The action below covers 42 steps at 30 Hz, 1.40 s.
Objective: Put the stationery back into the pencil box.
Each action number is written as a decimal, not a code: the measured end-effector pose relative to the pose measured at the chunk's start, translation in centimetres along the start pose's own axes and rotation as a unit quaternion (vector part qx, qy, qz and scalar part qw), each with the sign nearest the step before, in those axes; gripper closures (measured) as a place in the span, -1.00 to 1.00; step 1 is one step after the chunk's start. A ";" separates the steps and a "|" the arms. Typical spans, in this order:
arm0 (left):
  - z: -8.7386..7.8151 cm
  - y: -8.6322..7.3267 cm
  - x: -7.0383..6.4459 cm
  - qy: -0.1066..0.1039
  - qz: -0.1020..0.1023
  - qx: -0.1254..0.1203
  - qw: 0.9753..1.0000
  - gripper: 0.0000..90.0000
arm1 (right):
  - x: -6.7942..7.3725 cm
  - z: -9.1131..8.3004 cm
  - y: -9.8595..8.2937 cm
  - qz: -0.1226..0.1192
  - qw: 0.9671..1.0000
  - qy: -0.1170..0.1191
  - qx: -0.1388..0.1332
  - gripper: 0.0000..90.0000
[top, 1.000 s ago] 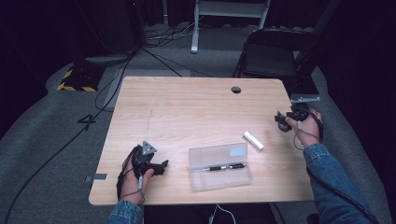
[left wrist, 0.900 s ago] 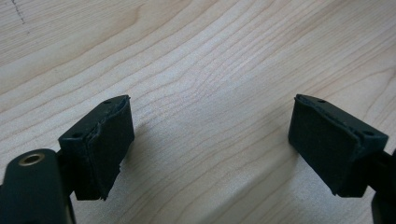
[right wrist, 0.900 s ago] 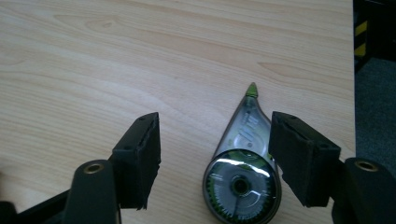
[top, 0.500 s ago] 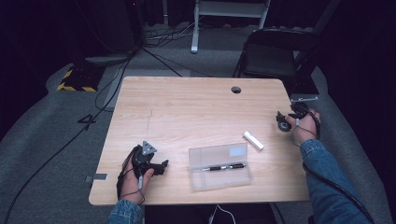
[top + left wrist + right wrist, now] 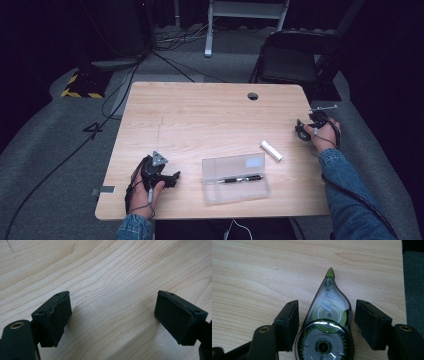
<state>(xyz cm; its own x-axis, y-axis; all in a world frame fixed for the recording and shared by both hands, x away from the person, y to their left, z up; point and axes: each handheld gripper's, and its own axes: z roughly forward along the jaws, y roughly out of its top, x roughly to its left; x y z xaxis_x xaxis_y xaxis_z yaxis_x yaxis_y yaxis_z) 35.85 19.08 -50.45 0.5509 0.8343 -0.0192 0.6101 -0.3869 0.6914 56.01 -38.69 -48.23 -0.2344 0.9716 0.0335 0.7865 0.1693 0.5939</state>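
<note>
Pale wood-grain worktop point(image 5: 210, 120) carries all items; at its near left the left gripper point(image 5: 112, 317) rests with fingers apart on bare wood. At the right edge, the right gripper point(image 5: 326, 322) stands with fingers apart around a clear teardrop-shaped plastic correction-tape dispenser point(image 5: 327, 325), judged light, rigid and slick, best pinched across its flat sides near the round spool.

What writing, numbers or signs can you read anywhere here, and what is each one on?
"4": dark numeral on the grey floor left of the table.
Pale looping script, maybe "flip", on the clear tape roller between the right gripper jaws: too stylised to read surely.
Pale label on the clear case lid: too small to read.
Yellow-black hazard stripes on a floor box: a sign, no words.
</note>
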 end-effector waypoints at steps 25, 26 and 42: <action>0.0 0.0 0.0 0.000 0.000 0.000 1.000 -0.67 | 0.5 -1.1 -0.1 -0.041 0.999 0.005 0.012 0.14; 0.0 0.0 0.0 0.000 0.000 -0.001 1.000 -0.67 | 0.5 -1.1 -0.1 -0.041 0.999 0.005 0.012 0.14; 0.0 0.0 0.0 0.000 0.000 -0.002 1.000 -0.67 | 4.0 -5.8 1.1 -0.111 0.992 0.045 -0.034 0.16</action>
<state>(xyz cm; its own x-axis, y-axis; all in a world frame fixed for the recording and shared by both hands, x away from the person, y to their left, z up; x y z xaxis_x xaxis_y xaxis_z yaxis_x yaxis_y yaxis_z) 35.86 19.08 -50.47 0.5509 0.8343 -0.0196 0.6084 -0.3854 0.6937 52.58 -35.58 -42.81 -0.4496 0.8926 -0.0337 0.6699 0.3619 0.6482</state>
